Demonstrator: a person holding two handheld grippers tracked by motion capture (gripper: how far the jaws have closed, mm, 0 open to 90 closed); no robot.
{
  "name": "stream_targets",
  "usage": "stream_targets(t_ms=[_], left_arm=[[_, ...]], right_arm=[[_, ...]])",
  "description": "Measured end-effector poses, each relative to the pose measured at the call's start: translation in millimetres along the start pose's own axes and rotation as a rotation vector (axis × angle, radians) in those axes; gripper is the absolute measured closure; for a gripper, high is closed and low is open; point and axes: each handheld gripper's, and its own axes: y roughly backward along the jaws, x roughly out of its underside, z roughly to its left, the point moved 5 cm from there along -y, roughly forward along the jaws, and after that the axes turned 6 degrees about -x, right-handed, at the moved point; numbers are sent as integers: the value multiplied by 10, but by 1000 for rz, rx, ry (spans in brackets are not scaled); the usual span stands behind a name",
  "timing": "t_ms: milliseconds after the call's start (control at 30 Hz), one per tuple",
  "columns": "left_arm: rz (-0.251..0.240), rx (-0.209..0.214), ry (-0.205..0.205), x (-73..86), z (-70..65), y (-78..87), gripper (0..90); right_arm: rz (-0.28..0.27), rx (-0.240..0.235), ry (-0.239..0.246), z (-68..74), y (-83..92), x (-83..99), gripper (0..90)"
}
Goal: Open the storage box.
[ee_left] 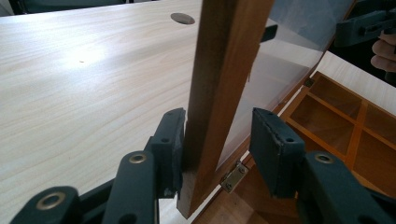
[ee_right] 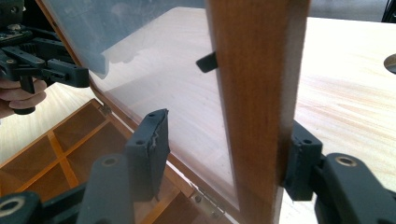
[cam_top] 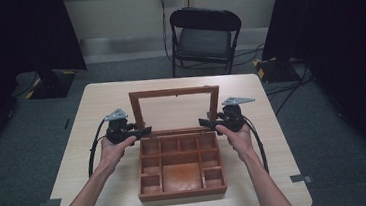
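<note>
High view: a brown wooden compartment box [cam_top: 180,167] sits on the pale wooden table [cam_top: 105,102], its glass-paned lid [cam_top: 174,94] standing upright. The left hand-held gripper [cam_top: 142,132] straddles the lid's left frame post, one pad touching, the other apart. The right hand-held gripper [cam_top: 207,123] likewise straddles the right post, half open.

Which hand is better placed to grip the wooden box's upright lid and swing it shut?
Left, narrowly. The left gripper straddles a side rail of the lid, one pad touching, the other a small gap away. The right gripper's free pad stands farther from its rail. Either might do.
</note>
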Motion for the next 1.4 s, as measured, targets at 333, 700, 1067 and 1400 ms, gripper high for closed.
stream_targets(t_ms=[333,700,1067,1400], left_arm=[[0,11,20,-5,42,-27,567],[-11,5,47,8,64,-51,574],[21,-2,35,43,90,-87,569],[21,-1,48,49,113,-113,568]], right_arm=[[-11,13,-13,-41,-23,-4,442],[5,39,-5,-56,-68,-30,424],[3,53,-12,-106,-121,-29,420],[6,56,-30,-136,-164,-41,403]])
